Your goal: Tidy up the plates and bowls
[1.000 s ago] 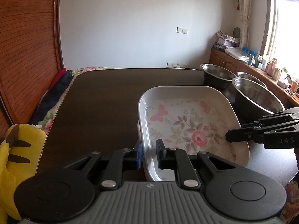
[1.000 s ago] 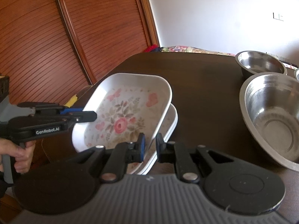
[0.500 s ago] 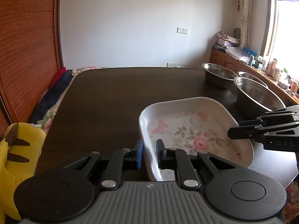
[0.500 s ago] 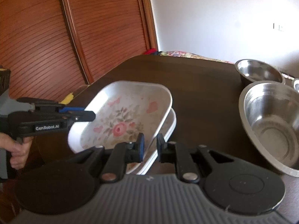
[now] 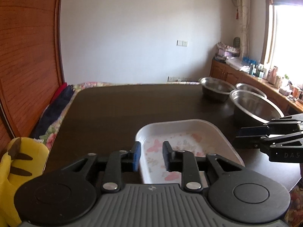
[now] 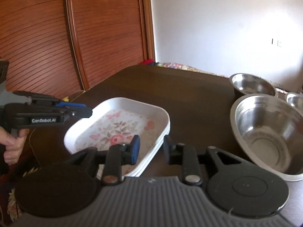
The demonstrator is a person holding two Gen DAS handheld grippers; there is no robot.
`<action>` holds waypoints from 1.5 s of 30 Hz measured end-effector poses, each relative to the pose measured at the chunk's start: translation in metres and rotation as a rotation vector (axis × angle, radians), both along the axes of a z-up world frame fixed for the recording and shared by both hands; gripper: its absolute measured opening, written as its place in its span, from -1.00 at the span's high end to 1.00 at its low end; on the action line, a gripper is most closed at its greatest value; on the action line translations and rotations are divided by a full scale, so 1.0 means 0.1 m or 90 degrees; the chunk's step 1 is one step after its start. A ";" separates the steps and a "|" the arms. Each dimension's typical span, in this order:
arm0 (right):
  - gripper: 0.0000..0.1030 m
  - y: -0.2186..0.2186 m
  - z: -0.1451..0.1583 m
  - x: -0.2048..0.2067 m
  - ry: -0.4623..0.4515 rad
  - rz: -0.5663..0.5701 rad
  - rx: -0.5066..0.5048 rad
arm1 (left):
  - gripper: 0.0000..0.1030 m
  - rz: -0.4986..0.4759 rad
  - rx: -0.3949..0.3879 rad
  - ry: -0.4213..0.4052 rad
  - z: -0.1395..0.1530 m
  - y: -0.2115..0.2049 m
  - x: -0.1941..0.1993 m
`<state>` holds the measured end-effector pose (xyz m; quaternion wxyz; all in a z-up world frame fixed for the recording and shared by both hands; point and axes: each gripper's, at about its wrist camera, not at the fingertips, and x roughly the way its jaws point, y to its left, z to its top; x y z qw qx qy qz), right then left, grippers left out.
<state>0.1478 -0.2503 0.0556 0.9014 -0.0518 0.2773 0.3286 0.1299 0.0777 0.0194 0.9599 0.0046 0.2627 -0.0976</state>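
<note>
Floral plate stacked; both grippers' jaws just opened, straddling rim, released.

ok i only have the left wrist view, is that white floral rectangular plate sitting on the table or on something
Observer: The right wrist view shows the white floral rectangular plate nested on a stack of matching white plates. Their rims show under its right edge.
Operator: is the right gripper clamped on it
Observer: No. The right gripper has just been opening, and its jaws stand on either side of the stack's near rim without pressing it.
Operator: and the left one
Observer: From the side, the left gripper sits at the plate's left rim. It has also just been opening, and its jaws are not gripping the rim.
</note>
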 end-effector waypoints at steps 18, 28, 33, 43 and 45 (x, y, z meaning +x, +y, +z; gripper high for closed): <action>0.44 -0.86 0.10 -0.44 -0.092 -0.087 0.073 | -0.71 -0.104 0.021 -0.108 0.09 -0.93 -0.37; 0.44 -1.38 0.14 -0.52 -0.130 -0.160 0.085 | -0.77 -0.149 -0.004 -0.110 0.02 -1.39 -0.39; 0.44 -1.57 0.12 -0.54 -0.146 -0.190 0.086 | -1.00 -0.156 -0.028 -0.108 -0.01 -1.51 -0.37; -0.19 -1.74 0.02 -0.43 -0.177 -0.231 0.093 | -1.00 -0.141 -0.031 -0.133 -0.05 -1.63 -0.24; -0.62 -1.77 0.00 -0.39 -0.185 -0.237 0.092 | -1.00 -0.130 -0.035 -0.139 -0.04 -1.63 -0.20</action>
